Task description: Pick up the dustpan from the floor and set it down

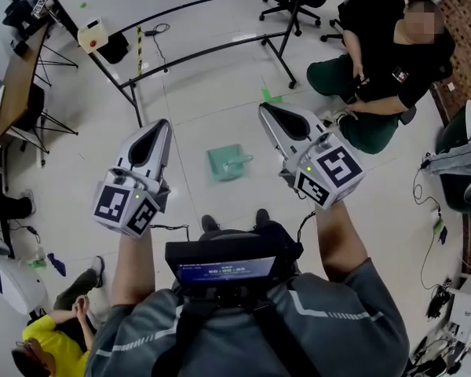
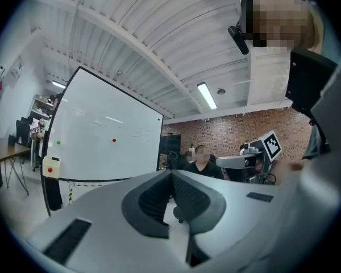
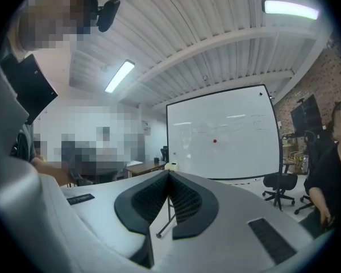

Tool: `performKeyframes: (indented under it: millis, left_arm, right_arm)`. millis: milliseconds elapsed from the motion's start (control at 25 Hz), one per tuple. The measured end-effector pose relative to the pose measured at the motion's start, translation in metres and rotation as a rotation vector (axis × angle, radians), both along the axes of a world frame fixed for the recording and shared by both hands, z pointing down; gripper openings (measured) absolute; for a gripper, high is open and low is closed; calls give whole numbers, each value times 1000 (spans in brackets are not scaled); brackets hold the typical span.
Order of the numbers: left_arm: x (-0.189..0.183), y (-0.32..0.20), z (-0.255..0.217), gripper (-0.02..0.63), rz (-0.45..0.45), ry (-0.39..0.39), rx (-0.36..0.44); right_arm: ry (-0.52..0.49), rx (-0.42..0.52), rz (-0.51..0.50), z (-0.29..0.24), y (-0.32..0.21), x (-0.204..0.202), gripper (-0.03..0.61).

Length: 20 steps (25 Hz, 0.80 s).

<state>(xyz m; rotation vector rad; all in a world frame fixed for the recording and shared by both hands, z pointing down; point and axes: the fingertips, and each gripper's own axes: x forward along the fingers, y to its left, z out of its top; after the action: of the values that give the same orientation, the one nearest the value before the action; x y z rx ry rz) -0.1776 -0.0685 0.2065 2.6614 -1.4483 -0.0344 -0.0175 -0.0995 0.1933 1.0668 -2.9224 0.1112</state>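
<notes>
Left hand-held gripper (image 1: 161,124), right hand-held gripper (image 1: 265,108) flank dustpan (image 1: 226,163).

shirt (image 1: 361,320): grey, striped | chest unit (image 1: 231,267): black | left hand-held gripper (image 1: 158,126), right hand-held gripper (image 1: 265,108): grey, square-marked

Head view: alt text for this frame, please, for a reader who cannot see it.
Seen from above, a green dustpan lies on the white tiled floor, untouched. In the picture it lies between the left hand-held gripper and the right hand-held gripper, both shut and empty. Another person sits at the upper right.
</notes>
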Motion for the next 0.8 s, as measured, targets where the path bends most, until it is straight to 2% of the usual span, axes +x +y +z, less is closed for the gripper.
performKeyframes:
  millis: [200,280,400,520,640,800]
  left_arm:
    - [5,-21,10,30,-40,17,-7]
    - [10,-26,17,30,-57,19,-12]
    - [11,-37,35,31,-80,18,-29]
    - [5,-49,70,31,-105,17,-61]
    - [-2,-62,126,31,-111,2,-101]
    - [-7,-76,210,31,-93,-15,-157]
  right_arm:
    - [32,15,-97,9,-18,-6,18]
    - [63,29,-151,18,-22,-7,71]
    - [113,37,-223,45,-32,-11,91]
    - [173,-21,-314,98,-43,-21,140]
    - [296,-65,-388,170,-54,-36,193]
    - [426,-97,-474,277,-66,-53,195]
